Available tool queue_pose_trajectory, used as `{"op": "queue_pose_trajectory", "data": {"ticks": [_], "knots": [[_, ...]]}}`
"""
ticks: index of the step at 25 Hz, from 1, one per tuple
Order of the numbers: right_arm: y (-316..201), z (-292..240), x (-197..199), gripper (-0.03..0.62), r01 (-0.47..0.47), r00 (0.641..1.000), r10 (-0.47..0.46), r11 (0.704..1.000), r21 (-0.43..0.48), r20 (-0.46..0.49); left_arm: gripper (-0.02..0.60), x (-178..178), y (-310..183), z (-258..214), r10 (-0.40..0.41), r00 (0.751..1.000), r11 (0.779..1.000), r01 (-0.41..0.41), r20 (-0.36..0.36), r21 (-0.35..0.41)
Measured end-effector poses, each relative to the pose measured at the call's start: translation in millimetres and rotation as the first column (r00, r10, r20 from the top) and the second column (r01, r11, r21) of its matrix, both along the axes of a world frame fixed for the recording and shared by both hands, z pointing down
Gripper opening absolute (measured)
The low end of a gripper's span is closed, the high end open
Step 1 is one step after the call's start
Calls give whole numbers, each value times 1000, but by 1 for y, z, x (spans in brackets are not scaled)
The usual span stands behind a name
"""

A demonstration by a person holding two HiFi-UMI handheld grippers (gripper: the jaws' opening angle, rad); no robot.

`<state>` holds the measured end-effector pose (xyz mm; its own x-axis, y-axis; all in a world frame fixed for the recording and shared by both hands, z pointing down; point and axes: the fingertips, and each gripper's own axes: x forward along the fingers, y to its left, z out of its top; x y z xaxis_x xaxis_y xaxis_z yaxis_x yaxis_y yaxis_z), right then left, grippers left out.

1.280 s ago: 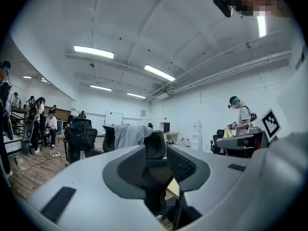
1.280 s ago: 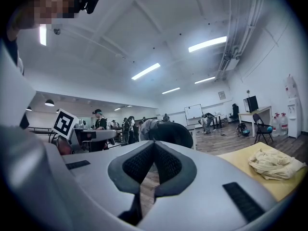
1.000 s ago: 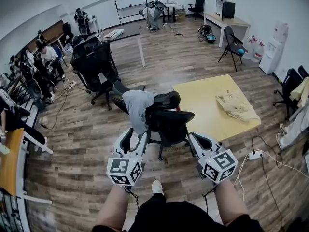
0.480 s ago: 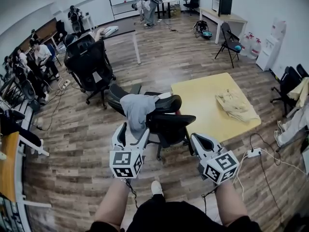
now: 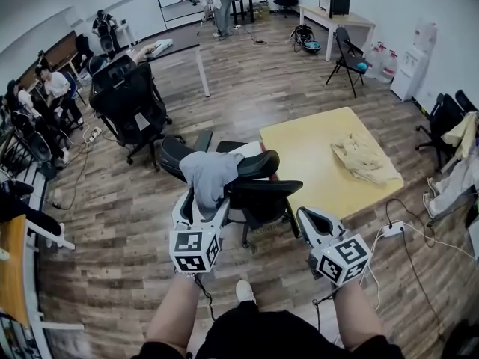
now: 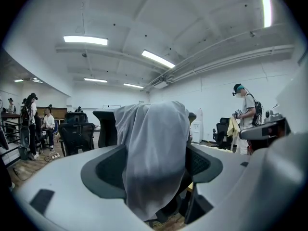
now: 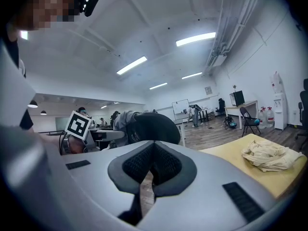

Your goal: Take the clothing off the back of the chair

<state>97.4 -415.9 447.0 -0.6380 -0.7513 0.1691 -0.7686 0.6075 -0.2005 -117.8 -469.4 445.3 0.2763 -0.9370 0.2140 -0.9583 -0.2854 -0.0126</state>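
Observation:
A grey garment point(image 5: 203, 179) hangs over the back of a black office chair point(image 5: 258, 193) just in front of me. My left gripper point(image 5: 203, 204) is at its lower hem, and its jaws are opening. In the left gripper view the garment point(image 6: 154, 153) hangs between the wide jaws, and the pads do not press on it. My right gripper point(image 5: 305, 217) is to the right of the chair, shut on nothing. In the right gripper view its pads point(image 7: 144, 165) meet, with the chair back point(image 7: 154, 129) and the garment point(image 7: 122, 119) beyond.
A yellow table point(image 5: 314, 163) with a cream cloth point(image 5: 363, 159) stands right of the chair. Another black chair point(image 5: 131, 103) is at the left rear. A power strip point(image 5: 393, 230) and cables lie on the floor at the right. People sit at desks point(image 5: 52, 88) far left.
My left gripper has moved forward to the garment's hem, and its jaws have spread wide around it. The right gripper has edged forward a little.

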Motion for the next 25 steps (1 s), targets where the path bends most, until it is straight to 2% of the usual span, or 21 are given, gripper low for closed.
{"op": "queue_pose_trajectory", "data": {"ticks": [7, 10, 11, 13, 16, 25], "knots": [[-4, 1, -2, 12, -14, 1000, 14, 1000, -8, 7, 364, -7, -6, 3, -1, 1000, 1000, 1, 3, -13], [-3, 4, -5, 12, -4, 1000, 4, 1000, -7, 9, 223, -10, -3, 1, -19, 1000, 1000, 19, 14, -8], [-2, 4, -4, 12, -2, 1000, 2, 1000, -7, 9, 153, -10, -1, 0, -28, 999, 1000, 28, 15, -4], [1, 2, -1, 12, -5, 1000, 5, 1000, -9, 10, 94, -9, 3, -4, -41, 999, 999, 41, 11, 5], [7, 2, 1, 14, 12, 1000, -12, 1000, -1, 13, 72, -8, 10, -7, -46, 999, 999, 46, -7, 4], [34, -14, 4, 12, 37, 999, -37, 999, 21, 14, 63, -6, 48, -18, -67, 996, 998, 67, -55, 1]]}}
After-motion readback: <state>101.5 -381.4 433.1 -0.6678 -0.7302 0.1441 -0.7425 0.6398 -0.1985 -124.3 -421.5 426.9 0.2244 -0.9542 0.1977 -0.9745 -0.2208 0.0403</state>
